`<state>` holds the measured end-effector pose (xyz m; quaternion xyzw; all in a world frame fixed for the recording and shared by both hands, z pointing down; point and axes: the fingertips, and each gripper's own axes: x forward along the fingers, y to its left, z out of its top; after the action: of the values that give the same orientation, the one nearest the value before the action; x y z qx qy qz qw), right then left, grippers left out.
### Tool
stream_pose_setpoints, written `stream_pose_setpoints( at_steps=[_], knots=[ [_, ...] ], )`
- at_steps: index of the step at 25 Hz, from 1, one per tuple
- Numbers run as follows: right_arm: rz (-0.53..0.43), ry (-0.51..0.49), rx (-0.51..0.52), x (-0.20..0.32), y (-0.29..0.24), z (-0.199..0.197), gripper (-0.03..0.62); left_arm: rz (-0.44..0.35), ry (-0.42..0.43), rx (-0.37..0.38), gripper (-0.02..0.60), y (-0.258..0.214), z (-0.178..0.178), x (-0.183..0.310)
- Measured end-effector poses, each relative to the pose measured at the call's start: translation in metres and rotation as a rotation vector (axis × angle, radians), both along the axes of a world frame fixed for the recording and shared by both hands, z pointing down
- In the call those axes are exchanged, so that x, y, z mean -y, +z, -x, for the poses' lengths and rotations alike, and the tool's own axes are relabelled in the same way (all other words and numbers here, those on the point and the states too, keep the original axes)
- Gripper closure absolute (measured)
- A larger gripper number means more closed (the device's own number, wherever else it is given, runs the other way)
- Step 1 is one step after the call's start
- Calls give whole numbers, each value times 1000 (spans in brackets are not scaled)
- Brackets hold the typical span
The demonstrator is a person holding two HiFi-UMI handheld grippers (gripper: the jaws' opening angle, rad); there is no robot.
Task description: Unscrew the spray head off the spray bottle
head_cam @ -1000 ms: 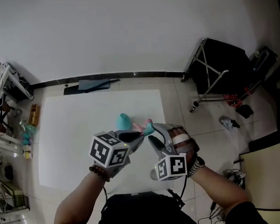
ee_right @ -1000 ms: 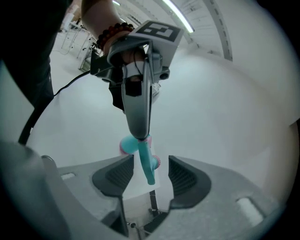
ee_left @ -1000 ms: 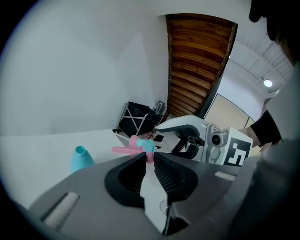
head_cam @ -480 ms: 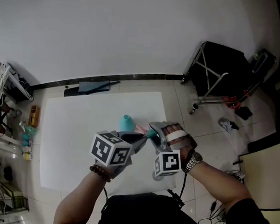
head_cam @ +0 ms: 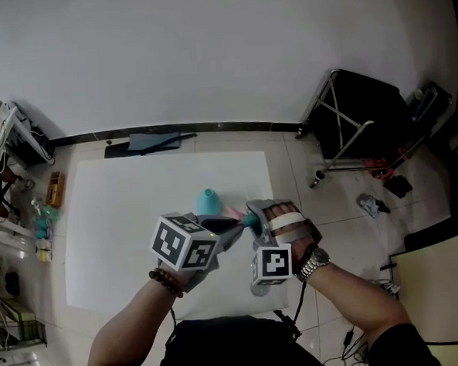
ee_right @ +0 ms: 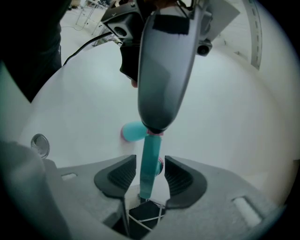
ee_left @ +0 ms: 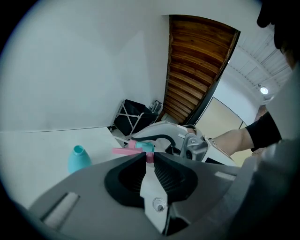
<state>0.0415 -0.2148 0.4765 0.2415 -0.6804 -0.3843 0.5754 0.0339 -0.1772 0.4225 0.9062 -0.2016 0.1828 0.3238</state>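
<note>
A small teal spray bottle [head_cam: 207,200] stands open-necked on the white mat [head_cam: 115,224]; it also shows in the left gripper view [ee_left: 78,158]. Its pink-and-teal spray head [ee_left: 137,148] is off it, held in the air between my two grippers. My left gripper [ee_left: 149,155] is shut on a pink part of the head. In the head view it [head_cam: 228,225] sits just left of my right gripper [head_cam: 250,216]. A long teal part of the head [ee_right: 151,159] lies between the right gripper's [ee_right: 150,165] jaws. They have just been closing, with small gaps still at both pads.
A black folding stand [head_cam: 356,109] is at the right near the wall. Cluttered shelves [head_cam: 9,192] line the left edge. A flat blue-grey piece [head_cam: 153,138] lies at the base of the wall. Small items [head_cam: 373,200] lie on the tiles right of the mat.
My right gripper has rolled and edged down and left toward the spray head; its marker cube now faces differently. The left gripper has stayed put, still gripping the head.
</note>
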Motion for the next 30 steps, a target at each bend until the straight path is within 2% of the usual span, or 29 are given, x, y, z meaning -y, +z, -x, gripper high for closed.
stream_pose_setpoints(
  at_steps=[4,12,15,20,27,30],
  knots=[
    [-8,-6,-9,0,2,0,471,4,-1,-5,509,-1,-1,-1],
    [-1,-2,0,4,1,-1,476,-12,-18,-17,497,-5,-1,6],
    [4,5,5,5,-1,-3,476,-21,-18,-26,420,-7,-3,8],
    [32,19,30,5,3,-5,476,-37,-21,-36,370,-9,-1,10],
    [103,92,124,8,-2,-9,476,-64,-69,-69,362,-15,16,18],
    [154,131,189,9,-2,-13,476,-89,-106,-60,362,-15,26,27]
  ],
)
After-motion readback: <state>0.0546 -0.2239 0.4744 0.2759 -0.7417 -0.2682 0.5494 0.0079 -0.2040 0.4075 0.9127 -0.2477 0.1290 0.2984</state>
